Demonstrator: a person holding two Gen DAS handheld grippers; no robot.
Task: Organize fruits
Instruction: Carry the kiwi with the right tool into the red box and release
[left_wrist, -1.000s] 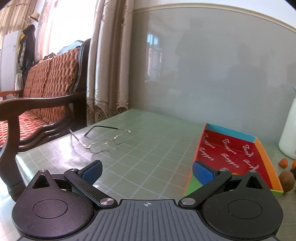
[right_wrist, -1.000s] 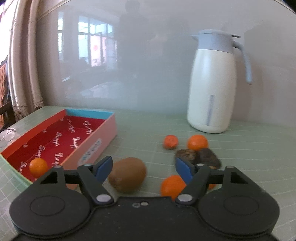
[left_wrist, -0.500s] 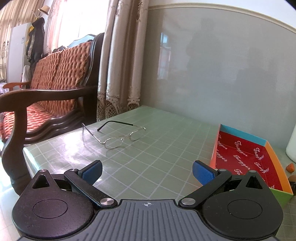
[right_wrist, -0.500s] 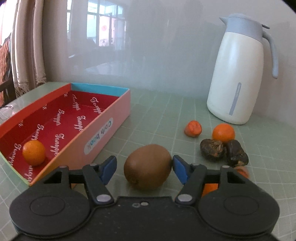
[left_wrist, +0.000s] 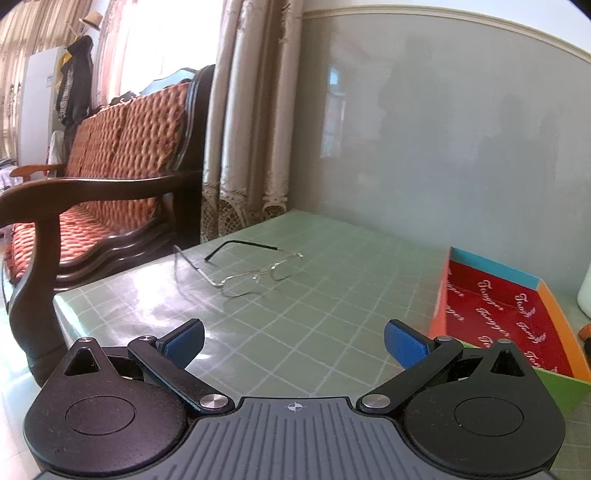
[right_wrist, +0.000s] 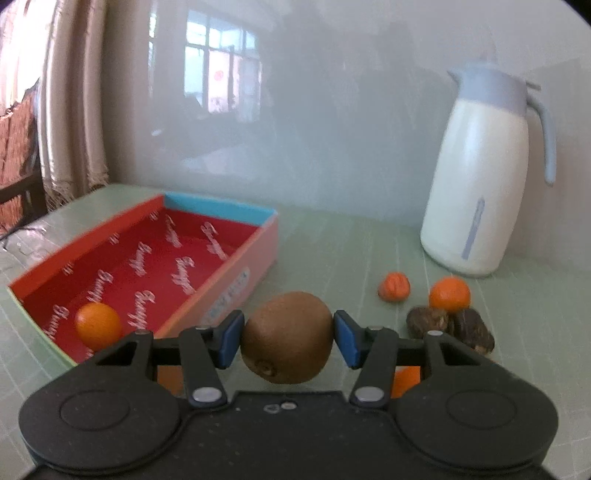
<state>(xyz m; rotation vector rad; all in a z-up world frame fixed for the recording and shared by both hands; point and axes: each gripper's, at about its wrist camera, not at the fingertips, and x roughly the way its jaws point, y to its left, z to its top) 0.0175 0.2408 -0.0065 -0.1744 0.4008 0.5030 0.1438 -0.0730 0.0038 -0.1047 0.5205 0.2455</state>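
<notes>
My right gripper (right_wrist: 288, 338) is shut on a brown kiwi (right_wrist: 288, 336), with both blue pads against its sides, just right of the red-lined box (right_wrist: 236, 280). One orange (right_wrist: 98, 325) lies in the box's near corner. On the table to the right lie another orange (right_wrist: 449, 294), a small reddish-orange fruit (right_wrist: 394, 287) and two dark brown fruits (right_wrist: 448, 325). A further orange (right_wrist: 404, 380) shows behind the right finger. My left gripper (left_wrist: 293, 343) is open and empty over the green table, left of the box (left_wrist: 495, 310).
A white thermos jug (right_wrist: 480, 173) stands at the back right by the wall. A pair of glasses (left_wrist: 251, 273) lies on the table's left part. A wooden sofa (left_wrist: 92, 206) and curtains (left_wrist: 251, 110) lie beyond the table's left edge.
My right gripper moved forward around the kiwi and closed on it. The left gripper's view swung left, so the box now sits further right.
</notes>
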